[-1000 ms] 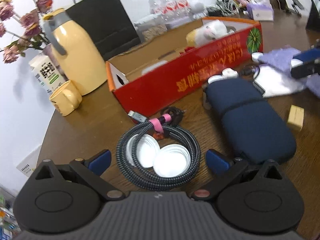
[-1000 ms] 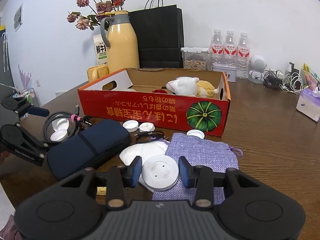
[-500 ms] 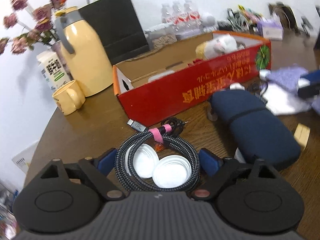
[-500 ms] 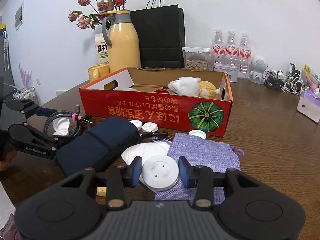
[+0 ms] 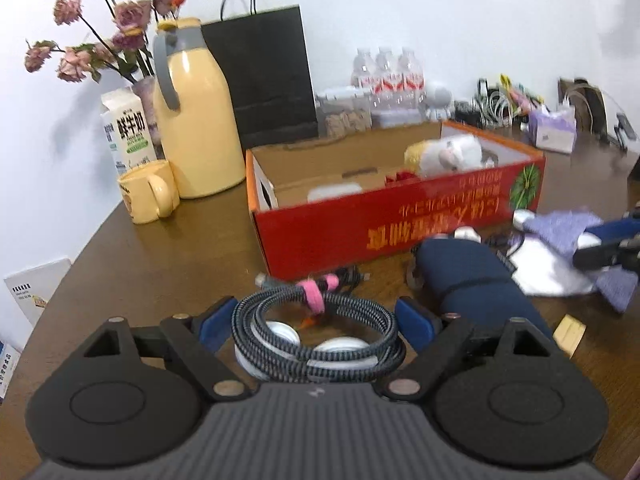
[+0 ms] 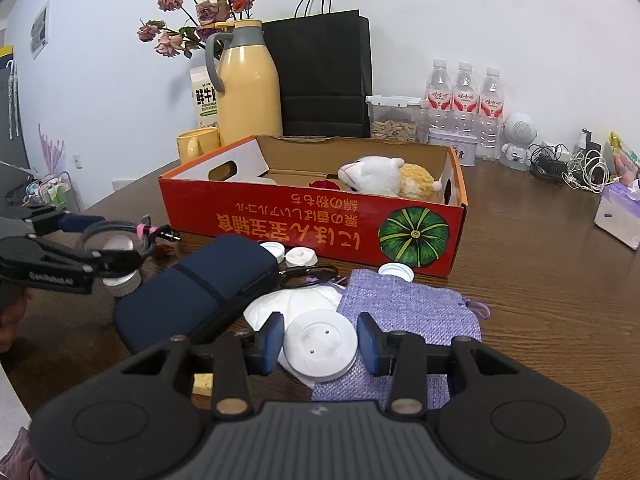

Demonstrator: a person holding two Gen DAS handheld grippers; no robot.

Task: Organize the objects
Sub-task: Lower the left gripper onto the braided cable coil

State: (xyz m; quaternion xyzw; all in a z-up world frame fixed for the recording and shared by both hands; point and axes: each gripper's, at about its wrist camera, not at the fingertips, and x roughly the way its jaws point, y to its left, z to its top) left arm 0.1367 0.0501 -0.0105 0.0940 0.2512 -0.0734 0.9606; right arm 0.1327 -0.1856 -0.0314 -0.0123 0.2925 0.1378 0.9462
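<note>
My left gripper (image 5: 316,320) is shut on a coiled black-and-white braided cable (image 5: 320,368) with a pink strap. Its blue pads press on the coil's two sides, and the coil is tilted up off two white lids (image 5: 280,332). In the right wrist view this left gripper (image 6: 100,240) is at the far left. My right gripper (image 6: 320,344) is shut on a white round disc (image 6: 320,344), above a white cloth (image 6: 288,304) and a purple pouch (image 6: 404,300). The red cardboard box (image 6: 280,224) stands open behind, with a plush toy (image 6: 380,178) inside.
A navy pouch (image 6: 192,292) lies between the two grippers. Small white lids (image 6: 302,256) and a thin black cord sit by the box front. A yellow thermos (image 5: 196,132), mug (image 5: 146,192), milk carton, black bag and bottles line the back. A small wooden block (image 5: 570,330) lies near the pouch.
The left jaws have narrowed onto the cable coil. The left gripper rolled level and rose slightly, tilting the coil off the lids. The right gripper and its disc have not moved.
</note>
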